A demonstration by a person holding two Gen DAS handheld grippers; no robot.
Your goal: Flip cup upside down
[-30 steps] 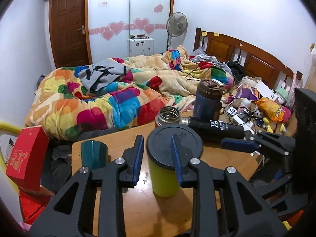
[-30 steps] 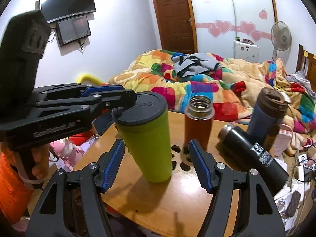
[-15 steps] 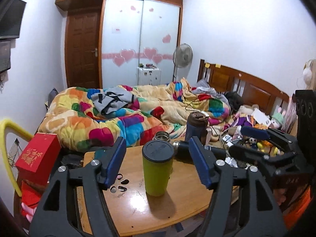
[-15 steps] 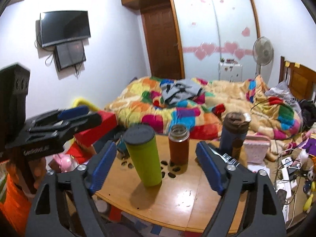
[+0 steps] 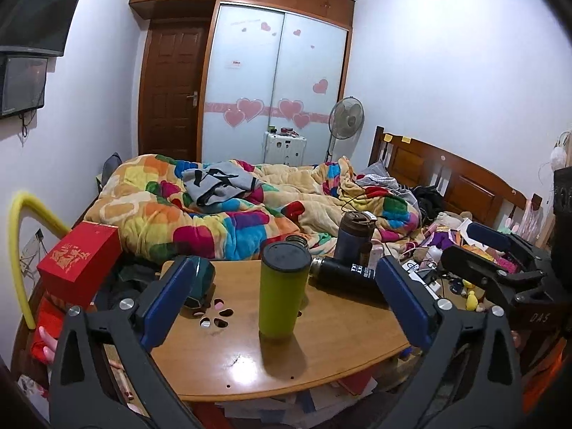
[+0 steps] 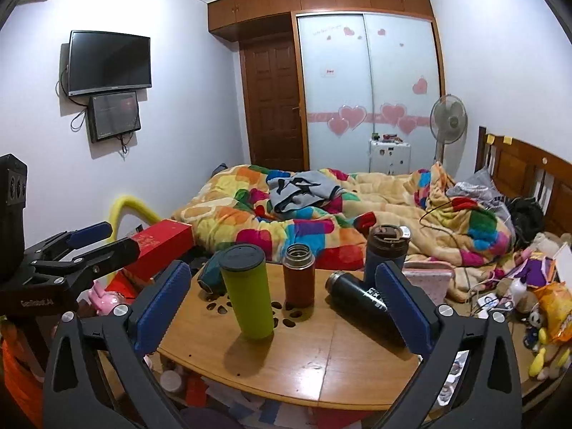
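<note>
The green cup stands on the wooden table, ahead between the spread, empty fingers of the left gripper and right gripper. A black bottle lies right; a brown flask stands behind.

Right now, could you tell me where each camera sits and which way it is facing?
Left wrist: rides on the left tongs, open, looking across the wooden table at the green tumbler, bed beyond; the right tongs show at its right.
Right wrist: rides on the right tongs, open, facing the same way from further right; the left tongs show at its left.
Shared: green tumbler, black flask lying down, table.
</note>
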